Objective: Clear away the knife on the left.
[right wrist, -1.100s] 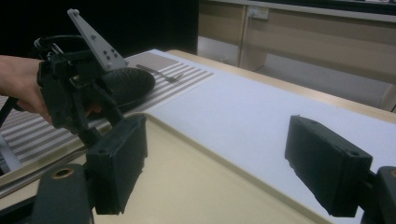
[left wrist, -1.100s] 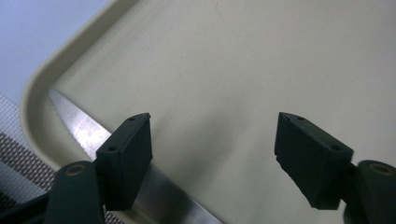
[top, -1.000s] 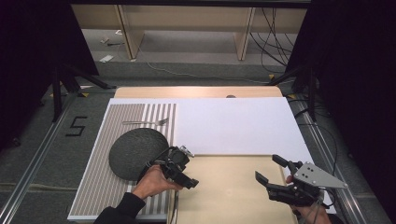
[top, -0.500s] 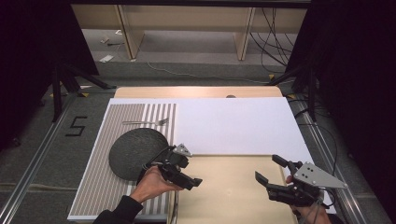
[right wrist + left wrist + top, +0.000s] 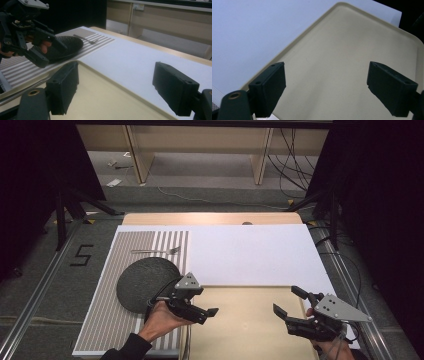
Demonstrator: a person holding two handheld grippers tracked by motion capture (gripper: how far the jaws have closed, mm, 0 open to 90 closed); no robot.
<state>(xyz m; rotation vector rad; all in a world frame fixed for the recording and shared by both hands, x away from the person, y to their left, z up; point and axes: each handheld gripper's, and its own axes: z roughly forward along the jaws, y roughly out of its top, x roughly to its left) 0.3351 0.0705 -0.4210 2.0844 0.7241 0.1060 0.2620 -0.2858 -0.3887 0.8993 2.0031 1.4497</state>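
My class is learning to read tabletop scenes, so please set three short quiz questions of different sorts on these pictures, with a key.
1. True or false: the fork lies on the plate.
2. Multiple choice: the left claw hangs over A) the striped mat, B) the tray, C) the floor.
3. Fill in: both claws have their jaws ____.

Key
1. False. The fork lies on the striped mat, beyond the plate and apart from it.
2. B. The left gripper view looks down between its jaws onto the bare tray.
3. Open. The right claw is also spread wide, and neither holds anything.
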